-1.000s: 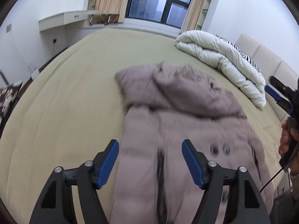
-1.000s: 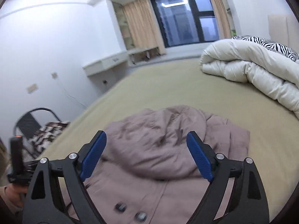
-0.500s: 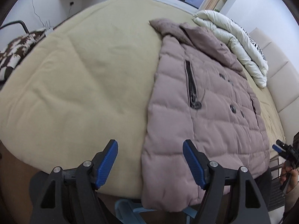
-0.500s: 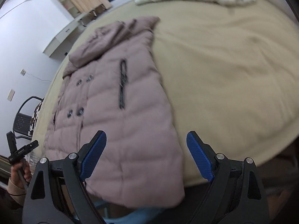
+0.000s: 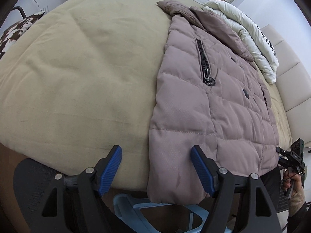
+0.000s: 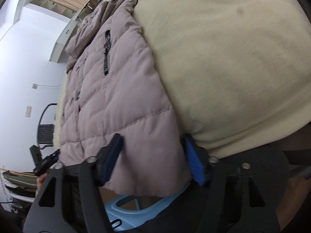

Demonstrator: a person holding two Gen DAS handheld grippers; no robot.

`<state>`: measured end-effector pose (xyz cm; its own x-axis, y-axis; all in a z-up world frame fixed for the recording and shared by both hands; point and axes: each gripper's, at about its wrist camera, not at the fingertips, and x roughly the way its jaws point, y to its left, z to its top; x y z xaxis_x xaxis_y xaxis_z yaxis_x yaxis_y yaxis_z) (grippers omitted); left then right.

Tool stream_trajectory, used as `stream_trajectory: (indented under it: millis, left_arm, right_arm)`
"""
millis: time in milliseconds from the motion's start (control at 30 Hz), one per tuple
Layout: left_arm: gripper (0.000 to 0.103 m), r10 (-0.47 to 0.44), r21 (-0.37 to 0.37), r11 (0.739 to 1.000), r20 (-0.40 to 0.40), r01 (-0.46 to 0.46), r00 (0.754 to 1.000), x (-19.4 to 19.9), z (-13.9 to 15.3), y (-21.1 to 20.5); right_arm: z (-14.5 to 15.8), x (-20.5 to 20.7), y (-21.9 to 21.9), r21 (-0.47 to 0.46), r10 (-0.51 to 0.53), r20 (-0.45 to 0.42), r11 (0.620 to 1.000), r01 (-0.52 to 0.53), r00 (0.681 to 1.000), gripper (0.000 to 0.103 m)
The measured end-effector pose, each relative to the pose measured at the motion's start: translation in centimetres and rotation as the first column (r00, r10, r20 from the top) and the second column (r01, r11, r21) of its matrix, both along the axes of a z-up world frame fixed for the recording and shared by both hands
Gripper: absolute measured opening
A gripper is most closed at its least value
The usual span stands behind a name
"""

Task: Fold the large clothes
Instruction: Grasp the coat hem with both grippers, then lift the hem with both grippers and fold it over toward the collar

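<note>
A mauve quilted puffer coat [image 5: 213, 101] lies front up on a beige bed [image 5: 81, 73], hood toward the far end, hem hanging over the near edge. My left gripper [image 5: 156, 172] is open at the hem's left corner, its jaws on either side of that corner, not closed on it. In the right wrist view the coat [image 6: 120, 97] runs along the bed [image 6: 233, 58]. My right gripper [image 6: 153, 159] is open with its jaws on either side of the hem's right corner. Each gripper shows small in the other's view, the right one [image 5: 289, 159] and the left one [image 6: 45, 162].
A white duvet [image 5: 243, 31] with a zebra-print pillow lies at the far right by the cream headboard [image 5: 287, 73]. A light blue plastic stool [image 5: 155, 213] stands below the bed edge. A black chair [image 6: 45, 128] stands by the white wall.
Both grippers have dropped from above the hood to the bed's near edge. They now sit at the hem's two corners. Both stay open.
</note>
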<state>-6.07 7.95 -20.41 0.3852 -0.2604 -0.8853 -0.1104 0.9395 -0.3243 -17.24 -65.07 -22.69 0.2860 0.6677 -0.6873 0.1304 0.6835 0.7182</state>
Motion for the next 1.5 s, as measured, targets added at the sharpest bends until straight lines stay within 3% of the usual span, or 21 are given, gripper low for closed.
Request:
stream_trajectory:
  millis: [100, 367, 433, 467, 500, 567, 667, 733, 767, 800, 867, 967, 1133, 1267, 1400, 1500]
  left_arm:
    - [0.076, -0.040, 0.005, 0.999, -0.013, 0.040, 0.999, 0.2, -0.4, -0.8]
    - [0.074, -0.039, -0.030, 0.999, -0.039, 0.038, 0.998, 0.4, -1.3, -0.6]
    - [0.057, -0.050, -0.055, 0.997, -0.050, 0.047, 0.997, 0.4, -1.3, -0.7]
    - [0.042, -0.057, -0.088, 0.995, -0.059, 0.051, 0.997, 0.4, -1.4, -0.9]
    - [0.039, -0.054, -0.105, 0.993, -0.064, 0.047, 0.996, 0.4, -1.5, -1.0]
    - [0.039, -0.045, -0.101, 0.994, -0.069, 0.038, 0.997, 0.3, -1.7, -1.1]
    - [0.052, -0.028, -0.124, 0.992, -0.110, 0.014, 0.994, 0.5, -2.1, -1.1]
    - [0.052, -0.034, -0.104, 0.994, -0.112, 0.022, 0.993, 0.4, -1.9, -1.5]
    - [0.048, -0.041, -0.086, 0.996, -0.114, 0.031, 0.993, 0.3, -1.7, -1.8]
    - [0.034, -0.043, -0.087, 0.996, -0.113, 0.033, 0.993, 0.3, -1.6, -1.8]
    - [0.017, -0.026, -0.116, 0.993, -0.110, 0.013, 0.994, 0.3, -1.4, -1.7]
    - [0.008, 0.010, -0.164, 0.986, -0.109, -0.028, 0.994, 0.2, -0.5, -1.1]
    - [0.006, 0.059, -0.300, 0.951, -0.053, -0.073, 0.997, 0.1, 2.6, 0.4]
    - [0.005, 0.118, -0.417, 0.904, 0.025, -0.097, 0.993, 0.9, 6.1, 1.8]
    - [0.005, 0.185, -0.517, 0.851, 0.127, -0.094, 0.974, 2.9, 10.3, 2.9]
    - [0.005, 0.216, -0.542, 0.836, 0.184, -0.084, 0.959, 5.5, 12.5, 3.4]
  right_arm:
    - [0.1, -0.6, -0.1, 0.027, 0.025, 0.014, 0.999, -0.025, 1.000, 0.046]
    - [-0.3, -0.3, 0.6, 0.081, 0.073, -0.009, 0.994, -0.072, 0.997, 0.045]
    - [0.0, -0.2, 0.9, 0.087, 0.088, -0.004, 0.992, -0.087, 0.996, 0.039]
    - [0.1, -0.1, 1.2, 0.092, 0.090, -0.002, 0.992, -0.089, 0.996, 0.035]
    - [0.4, -0.1, 1.4, 0.098, 0.089, 0.001, 0.991, -0.088, 0.996, 0.034]
    - [0.6, -0.1, 1.6, 0.109, 0.083, 0.001, 0.991, -0.083, 0.997, 0.034]
    - [0.7, 0.0, 1.7, 0.103, 0.090, -0.014, 0.991, -0.088, 0.996, 0.034]
    - [1.0, 0.2, 1.9, 0.092, 0.099, -0.014, 0.991, -0.097, 0.995, 0.033]
    - [1.2, 0.2, 2.1, 0.086, 0.104, -0.012, 0.991, -0.103, 0.994, 0.031]
    - [1.4, 0.3, 2.2, 0.082, 0.106, -0.009, 0.991, -0.105, 0.994, 0.029]
    - [1.8, 0.3, 2.5, 0.083, 0.101, -0.003, 0.992, -0.100, 0.995, 0.022]
    - [2.8, 0.3, 2.7, 0.102, 0.082, 0.015, 0.991, -0.083, 0.997, 0.016]
    - [6.9, 0.7, 2.5, 0.205, 0.029, 0.113, 0.977, -0.052, 0.993, 0.011]
    - [10.8, 2.6, 2.5, 0.259, -0.019, 0.194, 0.965, -0.032, 0.981, 0.010]
    - [13.8, 5.3, 2.1, 0.339, -0.105, 0.248, 0.941, 0.015, 0.963, 0.010]
    - [15.0, 7.7, 1.2, 0.389, -0.174, 0.260, 0.919, 0.062, 0.950, 0.010]
